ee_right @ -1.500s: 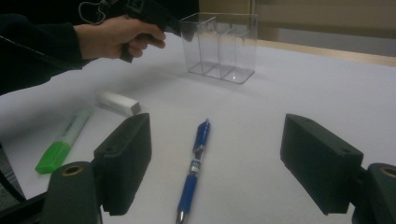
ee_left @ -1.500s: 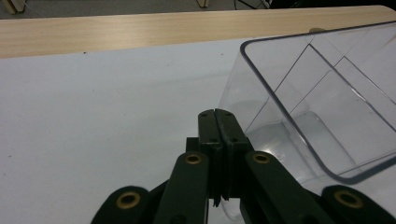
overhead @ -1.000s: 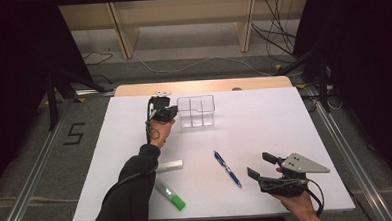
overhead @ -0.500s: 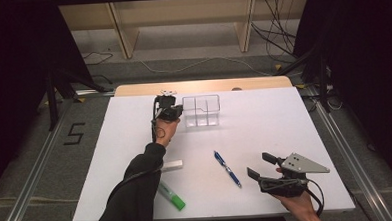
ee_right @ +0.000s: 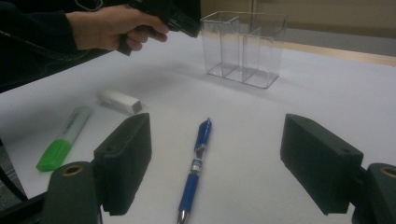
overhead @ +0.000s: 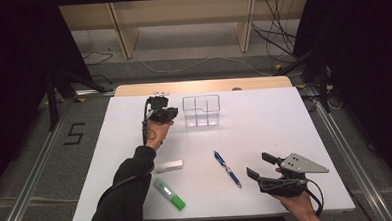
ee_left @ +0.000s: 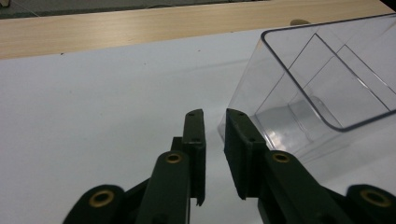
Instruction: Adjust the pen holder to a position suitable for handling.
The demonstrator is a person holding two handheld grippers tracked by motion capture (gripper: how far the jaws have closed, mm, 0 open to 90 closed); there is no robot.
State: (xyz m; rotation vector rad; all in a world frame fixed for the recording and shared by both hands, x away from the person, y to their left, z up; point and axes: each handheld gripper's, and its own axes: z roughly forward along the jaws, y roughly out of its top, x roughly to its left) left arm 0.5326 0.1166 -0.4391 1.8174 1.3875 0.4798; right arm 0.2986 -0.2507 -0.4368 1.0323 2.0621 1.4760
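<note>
In the high view I am holding the left hand-held gripper [overhead: 160,112] just beside the clear organizer [overhead: 201,110] at the far middle of the white bench [overhead: 264,122]. Its own view is showing the jaws slightly parted, just opening, gripping nothing. The right hand-held gripper [ee_right: 215,158] is standing spread wide, aiming at the blue pen [ee_right: 196,156].
</note>
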